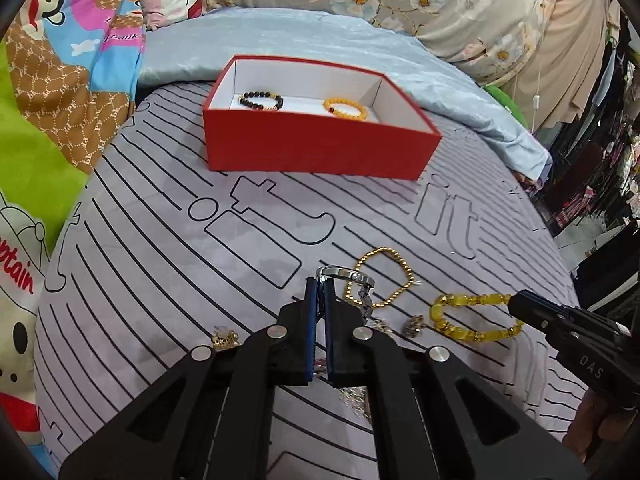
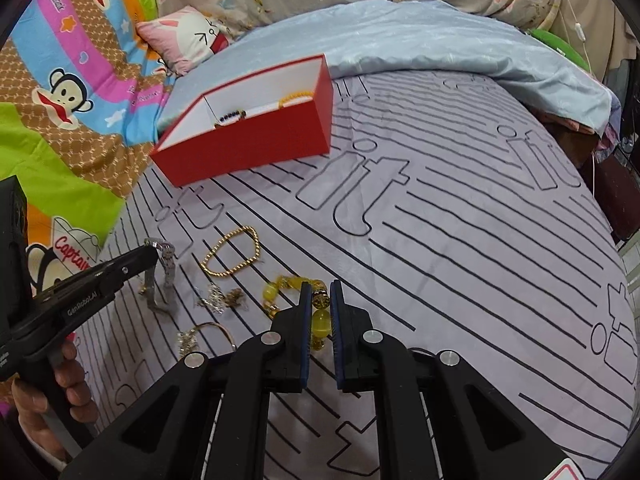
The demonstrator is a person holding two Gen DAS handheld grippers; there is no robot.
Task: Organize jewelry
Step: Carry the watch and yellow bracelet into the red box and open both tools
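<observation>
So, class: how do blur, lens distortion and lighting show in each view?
Left wrist: the box rim smears slightly; the sheet's stripes bow; dark corners. Right wrist: the same bowing, box edge soft; lighting even, shadows faint.

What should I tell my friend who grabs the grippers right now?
Left gripper: shut on the silver watch, lifted off the bedsheet.
Right gripper: shut on the yellow bead bracelet.
Done: dark bead bracelet and orange bead bracelet lie in the red box.
Left: carry both held pieces to the box, then the gold chain bracelet and the small pieces beside it.
</observation>
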